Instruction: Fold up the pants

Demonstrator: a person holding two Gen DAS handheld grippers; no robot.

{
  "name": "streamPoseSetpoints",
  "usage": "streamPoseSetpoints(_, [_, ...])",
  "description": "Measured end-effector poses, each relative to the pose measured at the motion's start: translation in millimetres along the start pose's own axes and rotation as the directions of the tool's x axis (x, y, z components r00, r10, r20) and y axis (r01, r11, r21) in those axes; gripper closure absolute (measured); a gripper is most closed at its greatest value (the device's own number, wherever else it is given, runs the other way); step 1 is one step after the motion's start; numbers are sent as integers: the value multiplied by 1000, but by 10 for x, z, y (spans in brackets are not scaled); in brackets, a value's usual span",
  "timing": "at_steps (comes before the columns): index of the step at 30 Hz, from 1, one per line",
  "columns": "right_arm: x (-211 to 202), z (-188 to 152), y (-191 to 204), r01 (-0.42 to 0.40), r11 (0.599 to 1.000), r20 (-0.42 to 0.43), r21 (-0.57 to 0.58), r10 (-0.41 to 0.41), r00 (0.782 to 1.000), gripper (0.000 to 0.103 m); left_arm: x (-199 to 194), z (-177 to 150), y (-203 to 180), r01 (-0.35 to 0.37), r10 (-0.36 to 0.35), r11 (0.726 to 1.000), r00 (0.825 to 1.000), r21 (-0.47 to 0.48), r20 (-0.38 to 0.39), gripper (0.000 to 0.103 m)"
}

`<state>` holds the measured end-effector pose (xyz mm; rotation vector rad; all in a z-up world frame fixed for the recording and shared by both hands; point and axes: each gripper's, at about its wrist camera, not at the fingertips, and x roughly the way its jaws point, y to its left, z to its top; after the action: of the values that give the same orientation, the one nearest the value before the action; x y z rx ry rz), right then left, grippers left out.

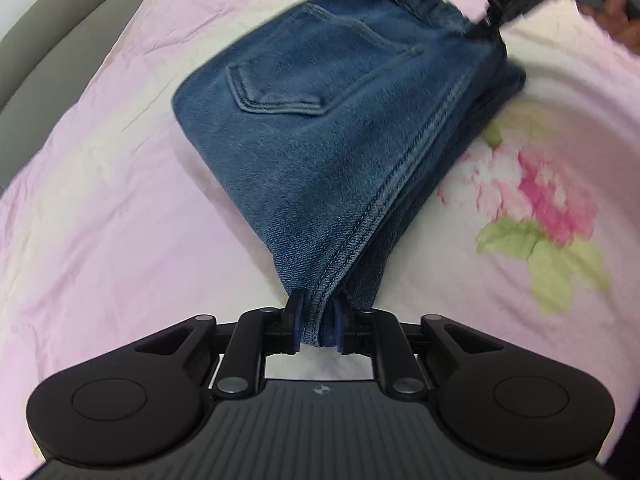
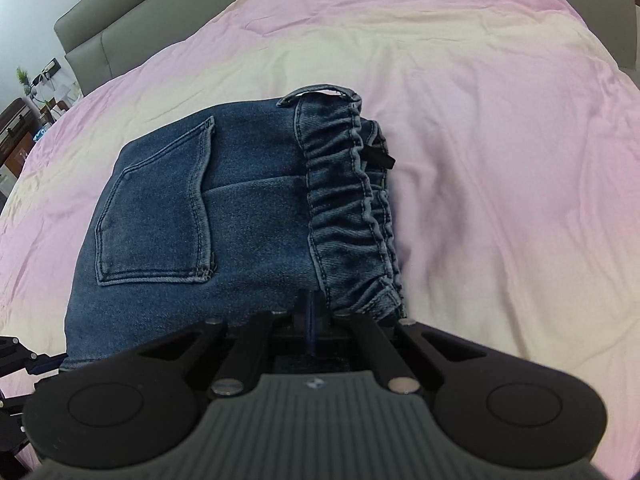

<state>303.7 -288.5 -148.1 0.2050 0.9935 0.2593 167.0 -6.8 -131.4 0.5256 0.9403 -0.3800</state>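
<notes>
We find the blue denim pants with the gathered elastic waistband point(image 2: 248, 200) folded into a thick bundle on the pink floral bedsheet point(image 1: 100, 200). Left gripper point(image 1: 316, 320) is clamped on a seamed corner fold. Right gripper point(image 2: 312, 316) sits at the waistband edge, fingers closed together; whether cloth is pinched we cannot tell. We judge the denim soft, fairly heavy, non-slippery; seams and waistband grip best. Long axis runs from the left gripper's corner to the waistband.

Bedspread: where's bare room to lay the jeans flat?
Free: the pink bedspread from the waistband out to the right, and the stretch between the jeans and the grey headboard. Crowded: the near edge, where the left gripper and right gripper clamp denim.
</notes>
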Motion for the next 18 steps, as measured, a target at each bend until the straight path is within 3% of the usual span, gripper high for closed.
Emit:
streamPoseSetpoints(5, [-260, 95, 170, 3, 999, 7, -46, -2, 1000, 103, -338, 13, 344, 84, -69, 980, 993, -178, 92, 66])
streamPoseSetpoints(7, [-390, 123, 185, -1, 999, 15, -41, 2, 1000, 81, -448, 40, 468, 111, -82, 963, 989, -247, 123, 63])
streamPoseSetpoints(8, [-454, 135, 184, 7, 999, 26, -42, -6, 1000, 55, -457, 126, 530, 126, -89, 950, 986, -287, 139, 60])
streamPoseSetpoints(9, [-505, 142, 182, 10, 999, 38, -47, -9, 999, 52, -469, 183, 589, 134, -90, 937, 985, -324, 148, 56])
streamPoseSetpoints(12, [-555, 192, 76, 3, 1000, 17, -21, -3, 1000, 51, -392, 389, 690, 110, -64, 906, 990, -409, 125, 46])
streamPoseSetpoints(15, [-535, 217, -133, -41, 997, -27, 68, 43, 999, 47, -247, 541, 743, 71, -33, 894, 995, -442, 92, 45])
streamPoseSetpoints(18, [-470, 285, -259, -49, 994, -59, 93, 55, 997, 40, -81, 656, 809, 103, -68, 873, 994, -477, 92, 35])
